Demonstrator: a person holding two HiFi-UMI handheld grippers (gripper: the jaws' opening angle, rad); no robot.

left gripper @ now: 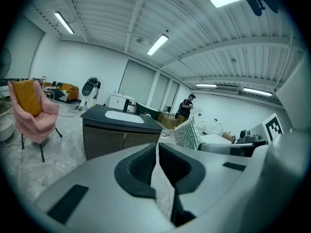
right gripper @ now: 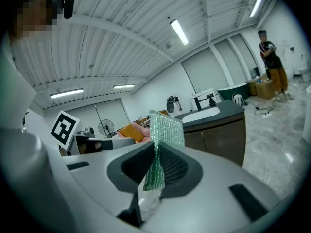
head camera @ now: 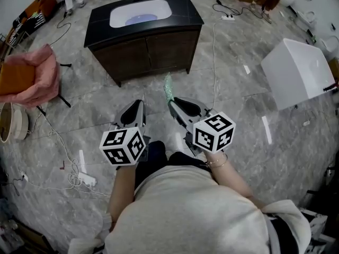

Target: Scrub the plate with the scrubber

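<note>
Two claws are pointing toward the dark sink cabinet [head camera: 143,33] across the grey floor [head camera: 249,115]. The left claw [head camera: 139,104] is sitting clenched with nothing between its jaws. The right claw [head camera: 172,105] is grasping the green mesh scrubber [head camera: 168,89], which is sticking up past its tips.

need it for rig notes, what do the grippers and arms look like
The left gripper and right gripper: light grey shells, black textured pads, each with a white cube bearing black square markers. Pale top, forearms unsleeved, thin bracelet on the right wrist.
</note>
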